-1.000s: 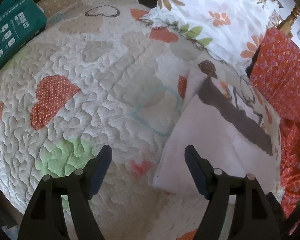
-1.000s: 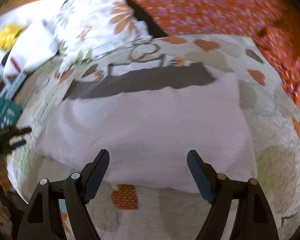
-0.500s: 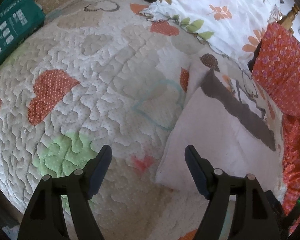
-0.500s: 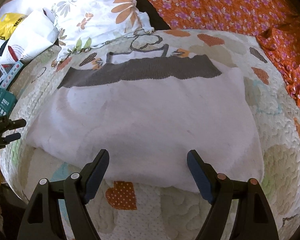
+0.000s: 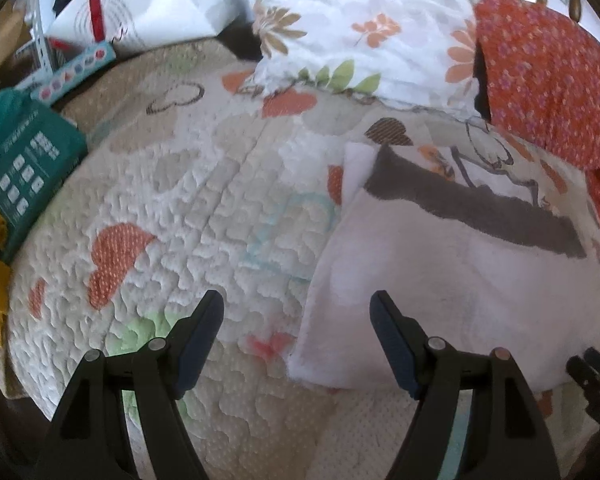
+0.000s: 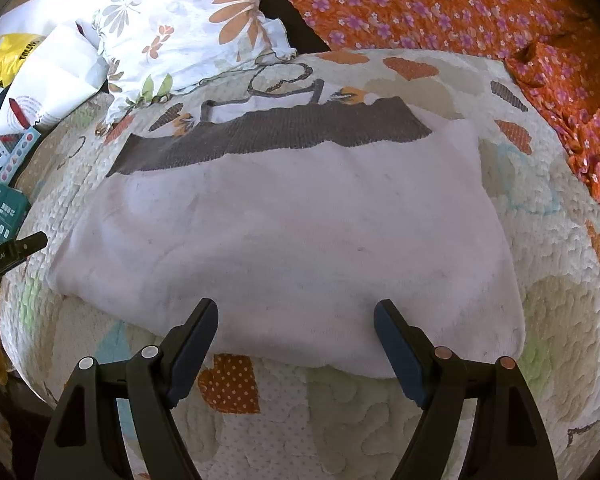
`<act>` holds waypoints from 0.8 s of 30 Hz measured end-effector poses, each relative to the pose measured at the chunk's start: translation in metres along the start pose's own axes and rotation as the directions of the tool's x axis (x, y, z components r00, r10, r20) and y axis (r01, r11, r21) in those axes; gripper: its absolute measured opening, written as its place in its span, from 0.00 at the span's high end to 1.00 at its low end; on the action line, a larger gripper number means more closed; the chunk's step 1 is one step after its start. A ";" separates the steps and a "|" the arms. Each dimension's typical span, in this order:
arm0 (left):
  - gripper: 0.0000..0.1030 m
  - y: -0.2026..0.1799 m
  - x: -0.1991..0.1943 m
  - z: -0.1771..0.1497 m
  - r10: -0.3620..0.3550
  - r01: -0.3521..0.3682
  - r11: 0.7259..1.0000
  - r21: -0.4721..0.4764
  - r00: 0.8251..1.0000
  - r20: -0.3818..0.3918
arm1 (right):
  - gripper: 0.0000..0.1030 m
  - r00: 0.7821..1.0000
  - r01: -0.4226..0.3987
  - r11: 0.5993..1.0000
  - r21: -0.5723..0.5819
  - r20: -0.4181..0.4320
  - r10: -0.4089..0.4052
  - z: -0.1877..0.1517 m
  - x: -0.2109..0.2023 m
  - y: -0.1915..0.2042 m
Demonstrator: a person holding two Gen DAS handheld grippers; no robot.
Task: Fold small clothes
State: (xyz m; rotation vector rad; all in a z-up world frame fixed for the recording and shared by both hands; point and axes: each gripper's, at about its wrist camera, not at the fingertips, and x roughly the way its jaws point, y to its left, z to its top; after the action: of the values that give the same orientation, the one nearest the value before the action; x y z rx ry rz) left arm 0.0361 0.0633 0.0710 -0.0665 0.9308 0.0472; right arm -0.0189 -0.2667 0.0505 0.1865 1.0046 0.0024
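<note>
garment (image 6: 292, 240): white, grey band | quilt (image 5: 204, 208): cream, orange hearts | blanket (image 6: 440, 4): orange floral

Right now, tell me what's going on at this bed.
A person holds two grippers over a white garment with a grey knit band, lying flat on the heart-patterned quilt. The right gripper hovers open at its near edge; the left gripper hangs open by its side corner. Neither grips it.

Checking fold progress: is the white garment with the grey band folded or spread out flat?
Folded at least once: the white garment lies as a neat rectangle, its white layer overlapping the grey band. How many folds, cannot tell.
</note>
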 end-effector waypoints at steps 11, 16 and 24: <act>0.27 -0.006 0.000 -0.003 0.023 -0.023 1.000 0.017 1.000 0.005 | 0.18 1.000 0.006 1.000 -0.010 -0.004 -0.006 0.000 0.002 0.001; 0.27 -0.007 -0.001 -0.002 0.025 -0.025 0.999 0.022 1.000 0.013 | 0.18 1.000 0.008 1.000 -0.012 -0.004 -0.009 -0.001 0.003 0.002; 0.27 -0.009 -0.007 -0.004 0.046 -0.049 0.998 0.048 0.998 0.051 | 0.18 1.000 0.012 1.000 -0.016 -0.004 -0.012 -0.002 0.003 0.002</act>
State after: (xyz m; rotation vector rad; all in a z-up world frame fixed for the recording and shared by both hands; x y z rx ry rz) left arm 0.0298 0.0535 0.0743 0.0024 0.8837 0.0697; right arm -0.0183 -0.2639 0.0471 0.1661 1.0098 -0.0007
